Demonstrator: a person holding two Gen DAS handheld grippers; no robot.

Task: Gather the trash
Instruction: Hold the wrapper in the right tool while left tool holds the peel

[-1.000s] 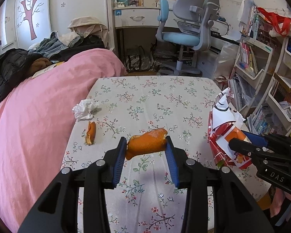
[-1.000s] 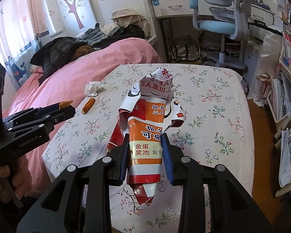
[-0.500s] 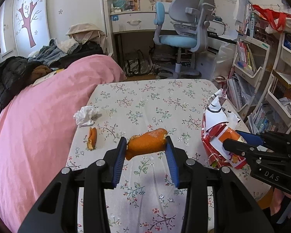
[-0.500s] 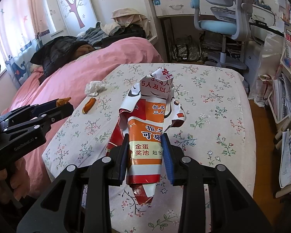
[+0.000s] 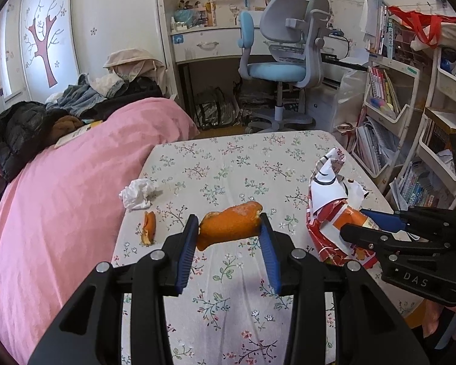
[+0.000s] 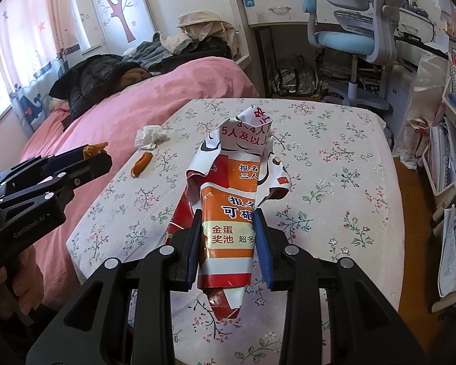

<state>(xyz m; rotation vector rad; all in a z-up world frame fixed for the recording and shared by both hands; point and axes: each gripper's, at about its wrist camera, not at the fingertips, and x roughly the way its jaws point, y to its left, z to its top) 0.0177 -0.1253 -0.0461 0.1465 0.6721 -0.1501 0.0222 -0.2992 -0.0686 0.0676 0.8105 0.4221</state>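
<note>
My left gripper (image 5: 229, 228) is shut on a large orange peel (image 5: 231, 223) and holds it above the floral table (image 5: 228, 164). My right gripper (image 6: 228, 222) is shut on a crumpled red, orange and white paper flyer (image 6: 234, 188), held upright over the table; the flyer also shows in the left wrist view (image 5: 331, 194). A small orange peel (image 5: 149, 228) and a crumpled white tissue (image 5: 136, 193) lie on the table's left side; both show in the right wrist view, peel (image 6: 141, 162) and tissue (image 6: 149, 136). The left gripper (image 6: 95, 155) shows there at the left.
A pink bed (image 5: 54, 200) with piled clothes borders the table's left edge. A blue-grey desk chair (image 5: 285, 60) and a white desk (image 5: 206, 42) stand behind. Bookshelves (image 5: 389, 106) with books stand to the right of the table.
Both grippers have drawn back slightly toward the table's near edge, keeping hold of the peel and the flyer. The tissue and small peel have not moved.
</note>
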